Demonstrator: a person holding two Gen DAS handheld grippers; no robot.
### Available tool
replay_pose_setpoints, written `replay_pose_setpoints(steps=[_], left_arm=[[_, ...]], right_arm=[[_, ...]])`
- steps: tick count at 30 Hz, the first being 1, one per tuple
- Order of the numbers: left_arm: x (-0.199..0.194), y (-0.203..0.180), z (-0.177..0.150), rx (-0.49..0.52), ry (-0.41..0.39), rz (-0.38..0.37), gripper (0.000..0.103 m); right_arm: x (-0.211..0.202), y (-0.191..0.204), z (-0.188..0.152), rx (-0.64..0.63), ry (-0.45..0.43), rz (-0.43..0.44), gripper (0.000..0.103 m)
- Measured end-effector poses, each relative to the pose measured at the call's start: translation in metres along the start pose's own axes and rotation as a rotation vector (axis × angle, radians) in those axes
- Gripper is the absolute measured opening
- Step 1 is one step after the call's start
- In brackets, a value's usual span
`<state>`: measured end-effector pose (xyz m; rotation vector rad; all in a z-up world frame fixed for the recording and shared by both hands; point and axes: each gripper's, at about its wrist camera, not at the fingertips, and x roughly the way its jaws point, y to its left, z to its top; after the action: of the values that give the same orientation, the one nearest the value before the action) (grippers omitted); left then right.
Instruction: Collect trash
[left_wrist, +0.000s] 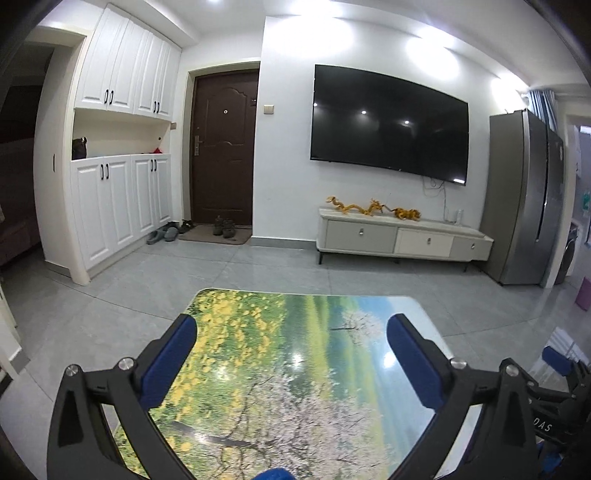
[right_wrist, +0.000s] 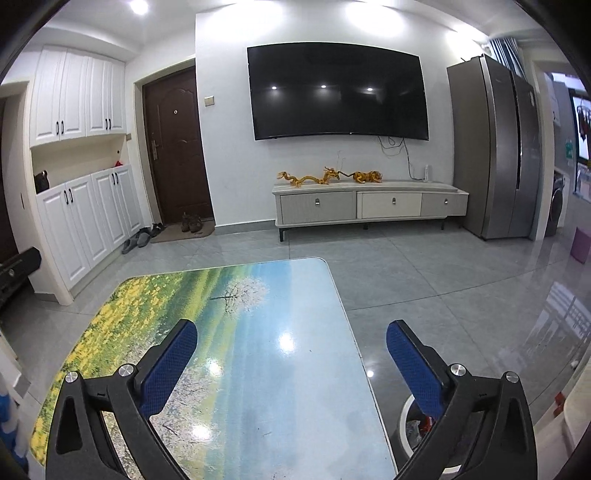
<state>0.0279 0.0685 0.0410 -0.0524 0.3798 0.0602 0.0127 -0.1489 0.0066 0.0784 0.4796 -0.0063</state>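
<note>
With the surface (right_wrist: 258, 369) bare of trash and some already lying in the bin (right_wrist: 413, 424) on the floor at its near right, collecting looks nearly done; the left gripper (left_wrist: 291, 328) and right gripper (right_wrist: 291, 332) hover with fingers wide apart, holding nothing.

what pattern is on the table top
The table top carries a printed landscape: yellow flowers, green fields, white blossom trees, blue sky. Right wrist view shows it best.
</note>
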Motion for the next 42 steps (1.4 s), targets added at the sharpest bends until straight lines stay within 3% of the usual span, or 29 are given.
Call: replay_pose_setpoints(steps=[11,42], left_arm=[[-0.006,0.002,-0.007,-0.001,-0.019,0.081,0.103],[-0.009,0.002,-0.017,0.043,-0.021,0.102,0.103]], right_arm=[[-0.004,-0.003,-0.004,-0.008,-0.018,-0.039,0.103],[-0.015,-0.007,-0.009,-0.046,-0.075,-0.14,0.103]])
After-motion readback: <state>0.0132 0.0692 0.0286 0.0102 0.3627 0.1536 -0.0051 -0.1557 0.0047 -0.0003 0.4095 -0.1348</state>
